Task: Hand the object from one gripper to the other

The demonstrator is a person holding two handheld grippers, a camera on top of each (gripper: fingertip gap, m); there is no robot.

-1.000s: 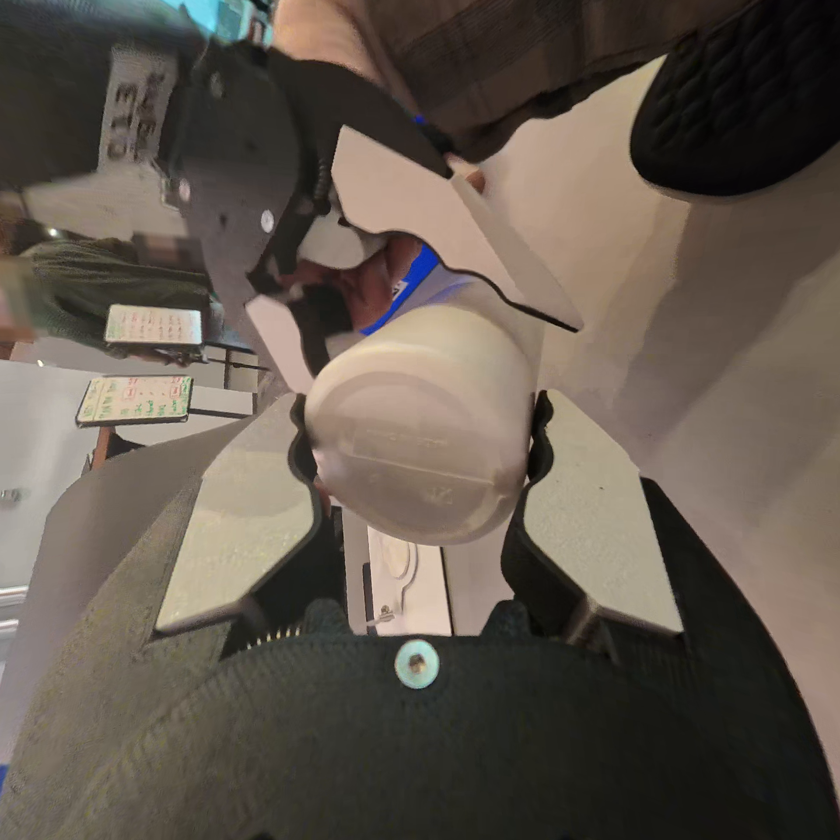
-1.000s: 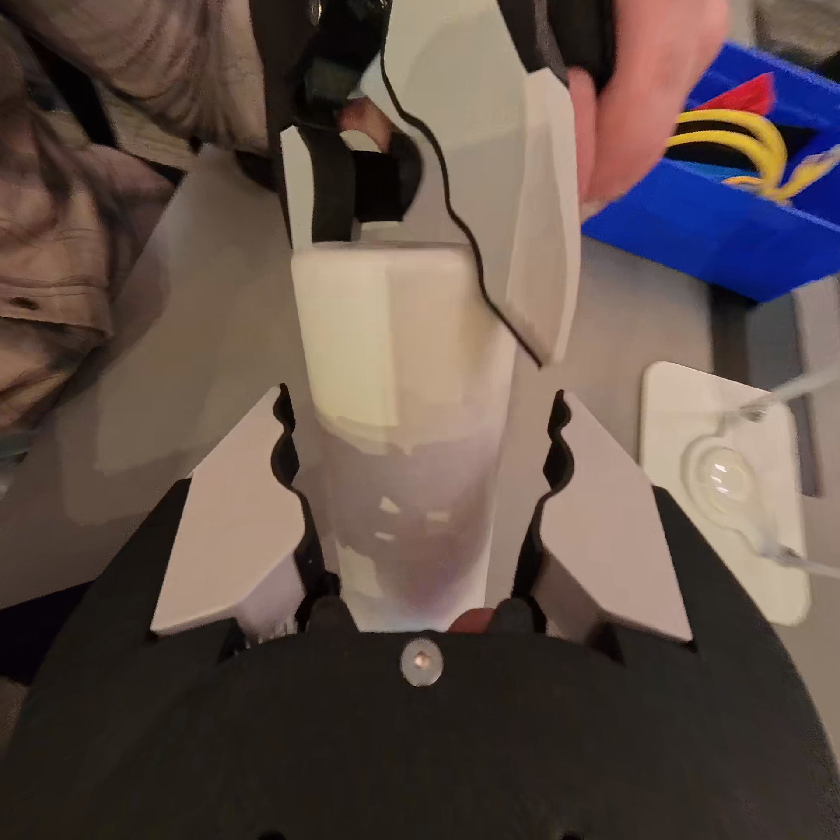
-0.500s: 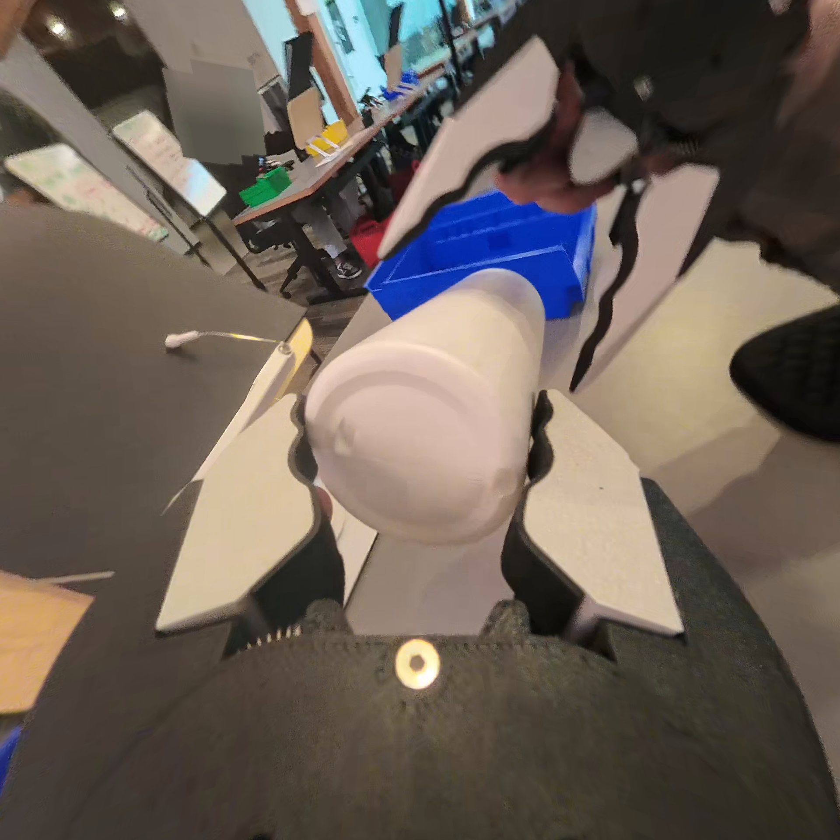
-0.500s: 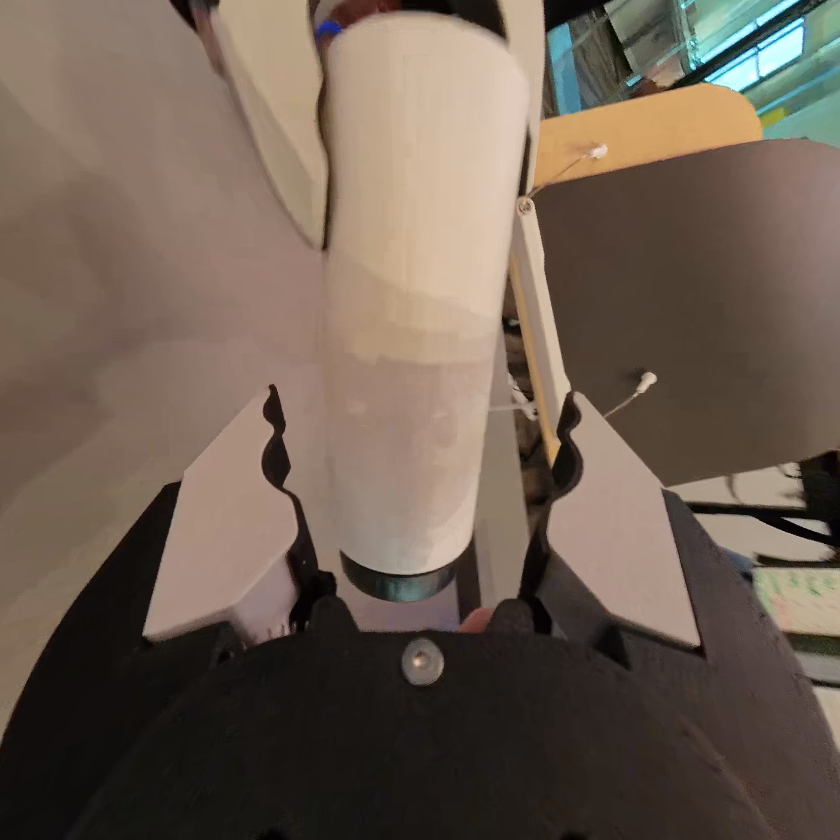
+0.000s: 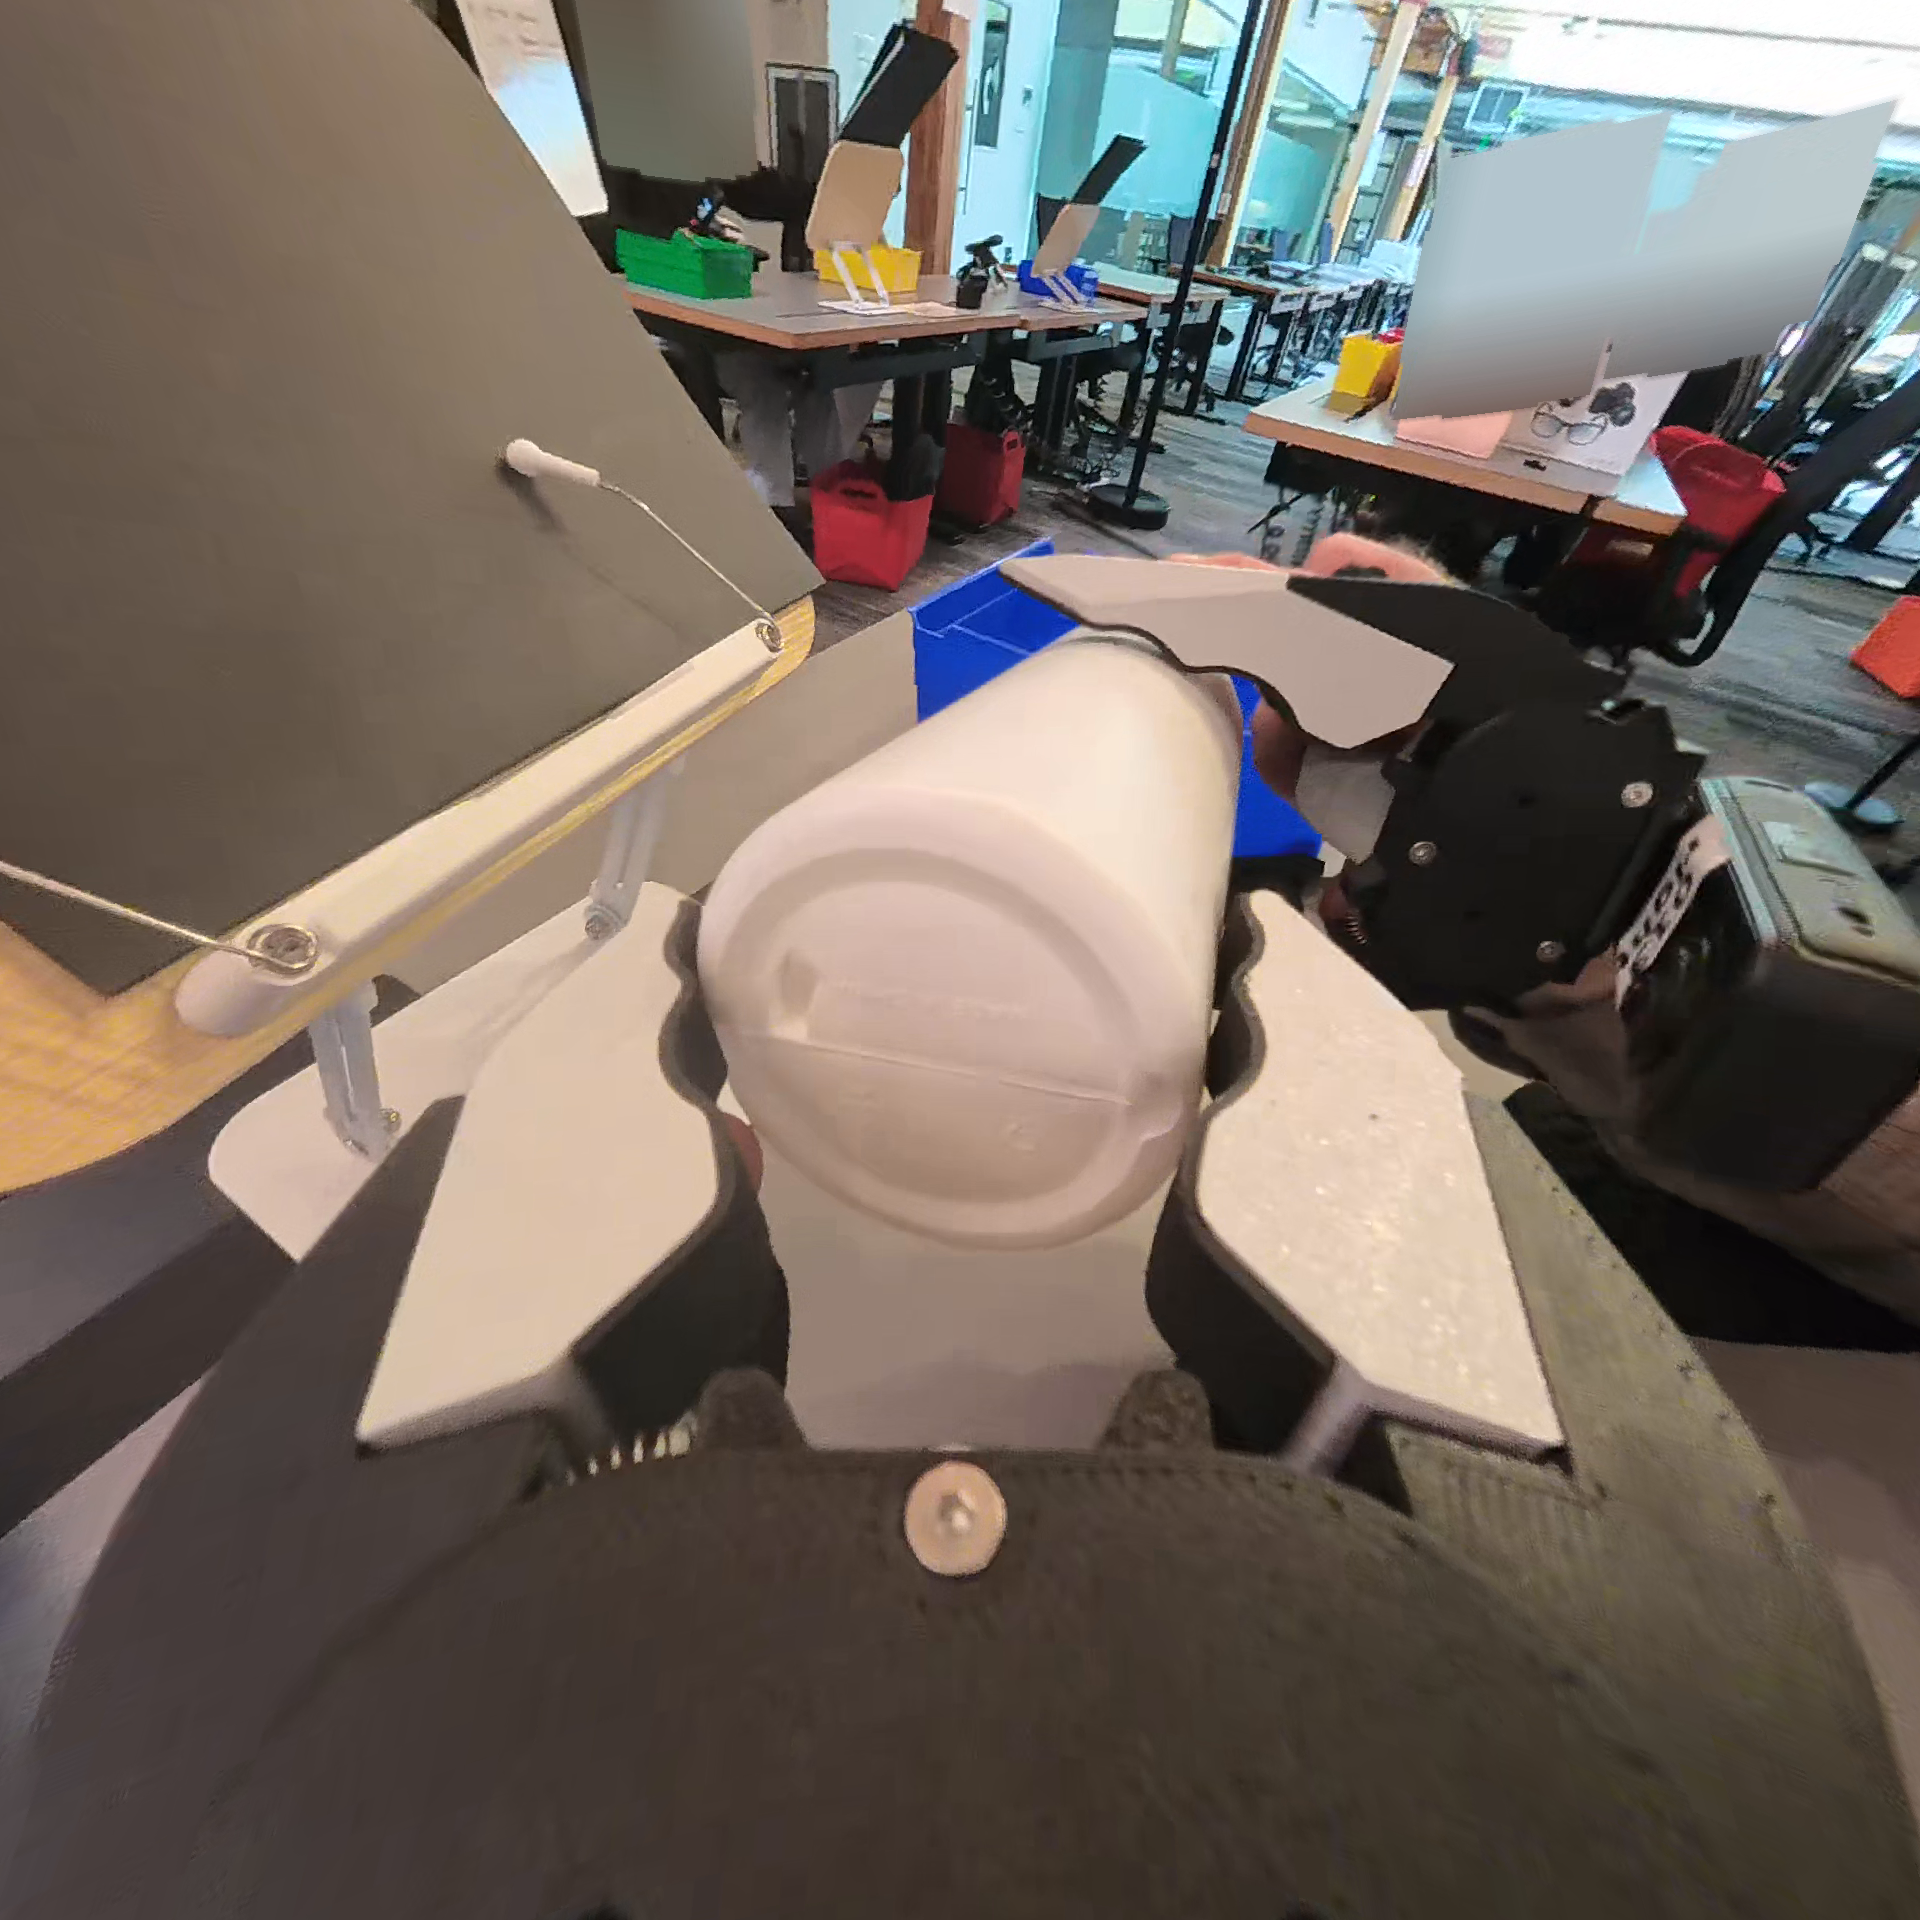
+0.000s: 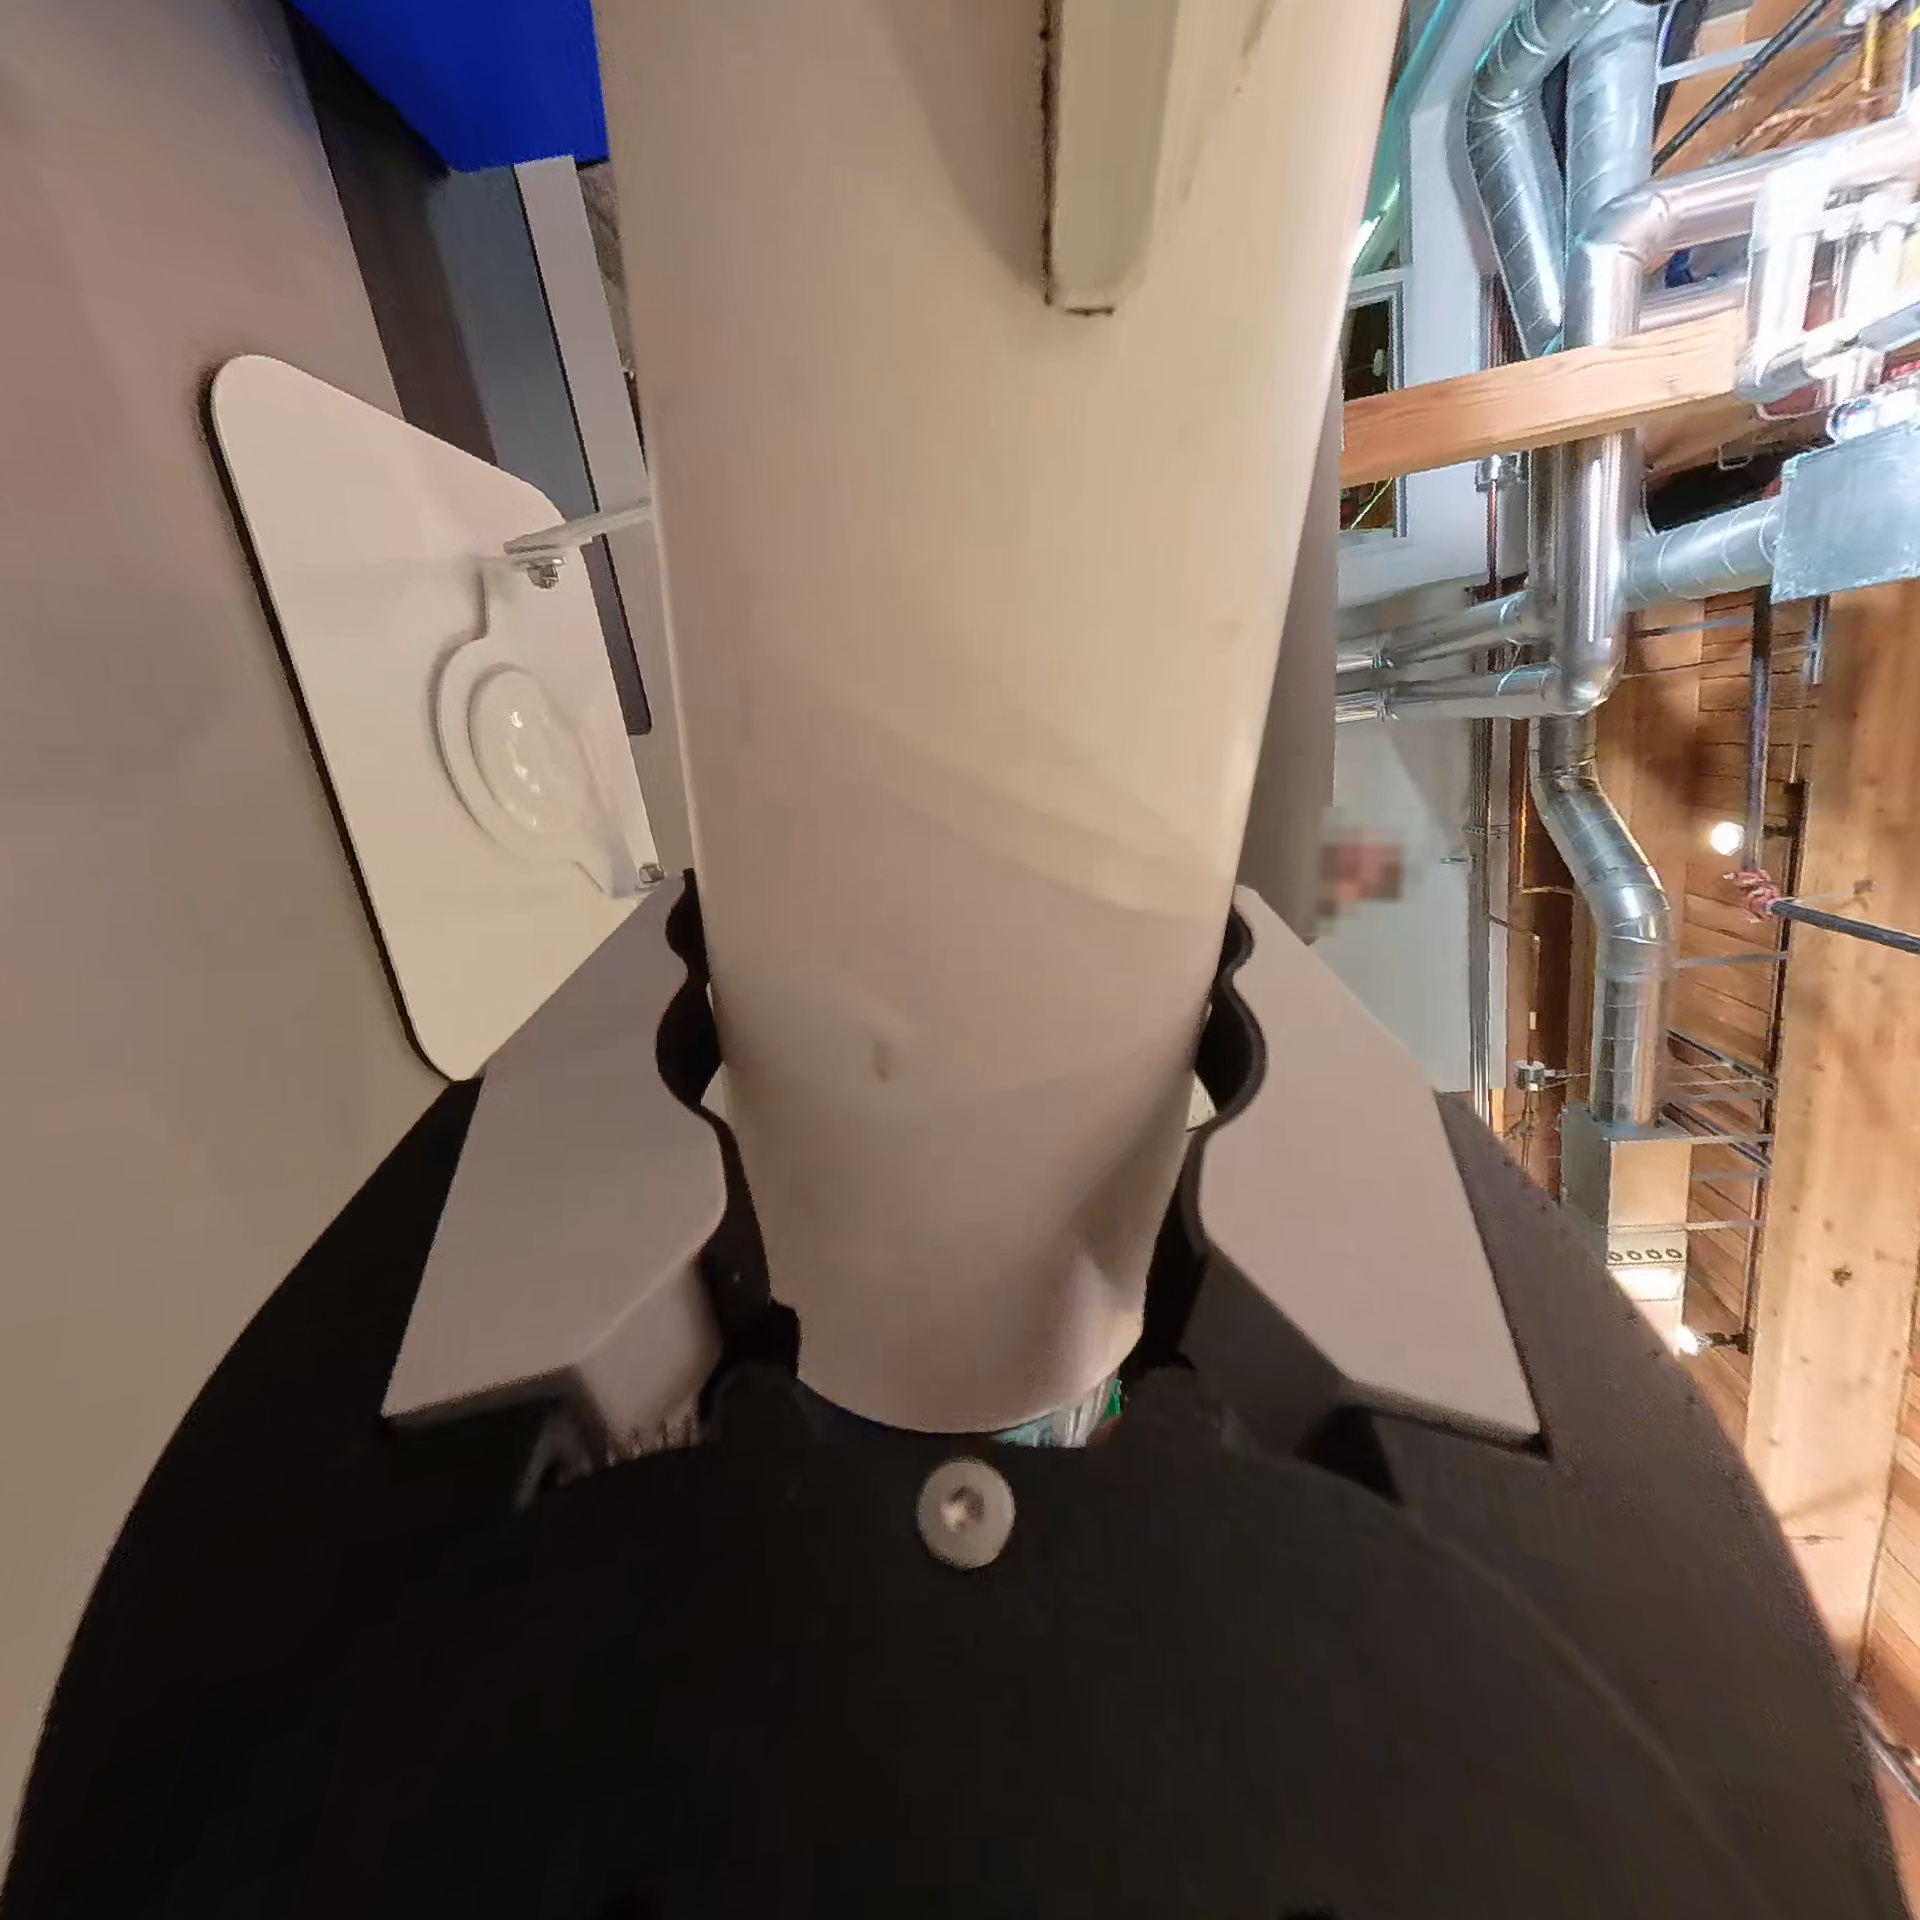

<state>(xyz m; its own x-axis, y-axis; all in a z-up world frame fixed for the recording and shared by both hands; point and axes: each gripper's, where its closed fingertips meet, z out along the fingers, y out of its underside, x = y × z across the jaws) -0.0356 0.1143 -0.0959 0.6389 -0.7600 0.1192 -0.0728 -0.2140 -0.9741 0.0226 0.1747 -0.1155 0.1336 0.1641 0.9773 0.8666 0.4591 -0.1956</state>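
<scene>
The white bottle [image 5: 987, 935] hangs in the air over the worktop [image 6: 125, 520], carried by nothing but the claws. The left gripper [image 5: 956, 1039] is clenched on its base end; its long axis runs away to the right gripper [image 6: 961, 1049] — also closed, on the neck end. I judge the left must release next.

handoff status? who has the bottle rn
Done: both grippers have met on the white bottle. In hand: left gripper clamps its base end; right gripper has closed on the other end. Left: the left must release so the right holds alone.
</scene>
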